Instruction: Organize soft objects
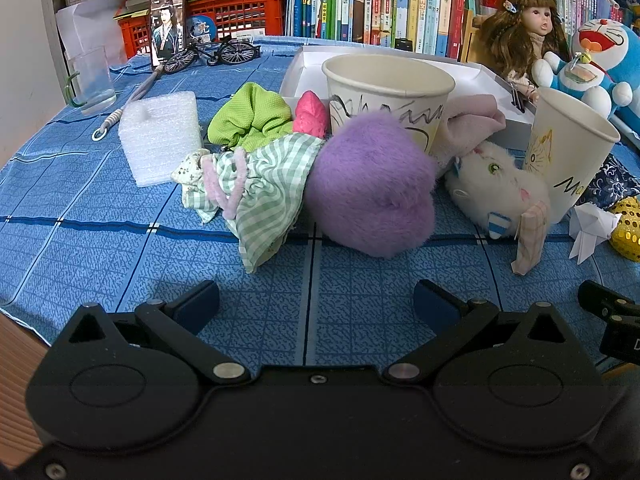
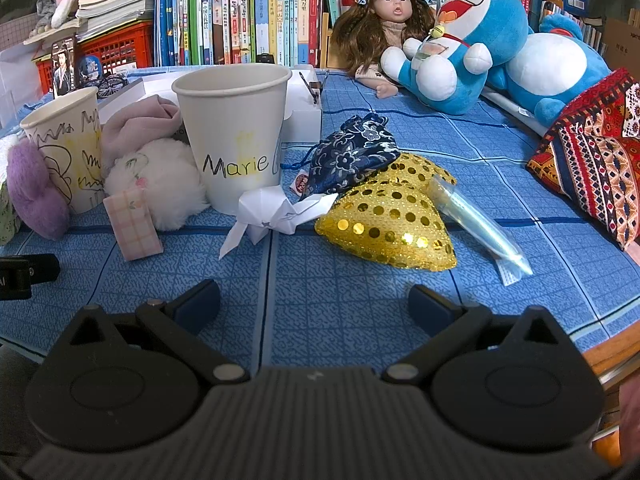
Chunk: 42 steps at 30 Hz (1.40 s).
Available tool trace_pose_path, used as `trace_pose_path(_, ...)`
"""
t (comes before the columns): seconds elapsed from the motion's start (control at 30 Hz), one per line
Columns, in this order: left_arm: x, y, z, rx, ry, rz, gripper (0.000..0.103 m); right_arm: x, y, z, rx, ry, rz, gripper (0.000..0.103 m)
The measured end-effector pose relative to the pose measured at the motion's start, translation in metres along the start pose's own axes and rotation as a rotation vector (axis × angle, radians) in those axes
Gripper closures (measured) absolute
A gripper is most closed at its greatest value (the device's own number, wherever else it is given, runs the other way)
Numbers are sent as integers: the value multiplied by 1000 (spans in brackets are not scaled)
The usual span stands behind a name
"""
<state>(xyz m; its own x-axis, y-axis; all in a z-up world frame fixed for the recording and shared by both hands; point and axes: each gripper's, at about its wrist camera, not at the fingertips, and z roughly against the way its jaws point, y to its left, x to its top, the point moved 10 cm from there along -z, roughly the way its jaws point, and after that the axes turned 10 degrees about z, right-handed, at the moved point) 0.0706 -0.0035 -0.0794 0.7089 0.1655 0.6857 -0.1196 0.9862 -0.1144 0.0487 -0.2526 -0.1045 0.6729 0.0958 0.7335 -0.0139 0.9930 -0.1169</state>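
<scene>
A purple fluffy ball (image 1: pixel 370 188) lies on the blue tablecloth ahead of my left gripper (image 1: pixel 316 308), which is open and empty. Against the ball rest a green checked cloth (image 1: pixel 264 192), a green scrunchie (image 1: pixel 250 118) and a pink soft piece (image 1: pixel 310 114). A white plush cat (image 1: pixel 496 188) lies to its right. In the right wrist view, a yellow sequinned heart (image 2: pixel 392 216) and a dark blue floral pouch (image 2: pixel 352 158) lie ahead of my right gripper (image 2: pixel 314 306), open and empty. The plush cat (image 2: pixel 160 184) and purple ball (image 2: pixel 34 192) sit far left.
Two paper cups (image 1: pixel 388 96) (image 2: pixel 236 136) stand among the soft things, before a white shallow box (image 1: pixel 472 76). A foam block (image 1: pixel 160 136), a glass (image 1: pixel 92 80), an origami crane (image 2: pixel 276 214), a wrapped tube (image 2: pixel 476 224), a doll (image 2: pixel 390 16), Doraemon plushes (image 2: pixel 472 48) and a patterned cushion (image 2: pixel 596 160) surround them.
</scene>
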Motion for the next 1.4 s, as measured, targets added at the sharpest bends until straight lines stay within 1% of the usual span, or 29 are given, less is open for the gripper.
trace_pose_path(0.83, 0, 0, 0, 1, 1, -1, 0, 1, 1, 0, -2, 2, -1, 0)
trace_pose_path(1.17, 1, 0, 4, -25, -14, -21, 0, -1, -1, 1, -7, -6, -7, 0)
trace_pose_path(1.4, 1, 2, 5, -33, -21, -27, 0, -1, 1, 6, -14, -31, 3, 0)
